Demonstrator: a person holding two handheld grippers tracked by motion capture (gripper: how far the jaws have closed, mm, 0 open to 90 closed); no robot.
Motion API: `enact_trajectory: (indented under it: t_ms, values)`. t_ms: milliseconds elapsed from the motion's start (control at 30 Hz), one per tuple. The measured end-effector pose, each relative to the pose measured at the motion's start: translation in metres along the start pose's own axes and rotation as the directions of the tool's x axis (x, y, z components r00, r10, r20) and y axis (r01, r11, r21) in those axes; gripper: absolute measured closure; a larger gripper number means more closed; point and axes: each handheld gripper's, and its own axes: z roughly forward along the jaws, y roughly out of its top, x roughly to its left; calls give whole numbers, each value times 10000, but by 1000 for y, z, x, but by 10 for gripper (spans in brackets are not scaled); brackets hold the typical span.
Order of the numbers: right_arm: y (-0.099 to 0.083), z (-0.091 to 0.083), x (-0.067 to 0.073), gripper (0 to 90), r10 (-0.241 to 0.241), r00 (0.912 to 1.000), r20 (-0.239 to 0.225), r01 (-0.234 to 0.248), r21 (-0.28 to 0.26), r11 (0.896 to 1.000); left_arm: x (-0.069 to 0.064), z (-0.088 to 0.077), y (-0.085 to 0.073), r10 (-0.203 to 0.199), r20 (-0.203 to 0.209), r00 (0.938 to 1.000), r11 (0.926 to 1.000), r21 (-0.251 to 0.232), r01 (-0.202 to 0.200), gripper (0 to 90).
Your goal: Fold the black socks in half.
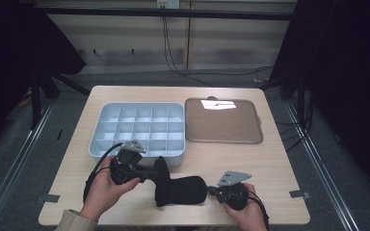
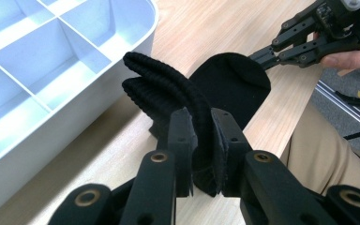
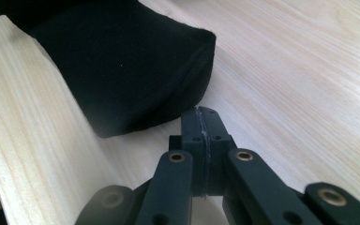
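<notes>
A black sock lies across the front of the wooden table, its ribbed cuff lifted at the left. My left gripper is shut on that cuff; in the left gripper view the folded ribbed cuff is pinched between my left gripper's jaws. My right gripper sits at the sock's toe end, low over the table. In the right gripper view its pads meet with nothing between them, and my right gripper stands just short of the sock's rounded end. The left gripper view also has the right gripper touching that end.
A pale blue tray with several compartments stands just behind the left gripper. To its right lies a flat brown tray. The table's front edge runs close under both hands, and bare wood stretches to the right of the sock.
</notes>
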Motion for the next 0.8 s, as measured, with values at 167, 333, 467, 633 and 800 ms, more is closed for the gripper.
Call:
enact_trajectory:
  t_ms: [167,333,467,633,800]
  values:
    - [3,3,3,900,-179,9998,-94,179,-40,9998,-3,2,2,1,54,10000,10000,-16,-1,794]
    - [5,5,5,900,-240,9996,-145,240,-7,9997,-4,3,2,46,51,10000,10000,86,-46,794]
    - [6,7,6,900,-254,9996,-159,254,-39,9997,-5,5,3,58,19,10000,9999,104,-58,794]
    - [7,8,8,900,-262,9994,-233,262,-20,9997,-8,10,4,173,78,9998,9996,236,-175,794]
    - [7,8,9,900,-294,9991,-296,294,-20,9996,-10,15,5,194,119,9997,9992,349,-198,794]
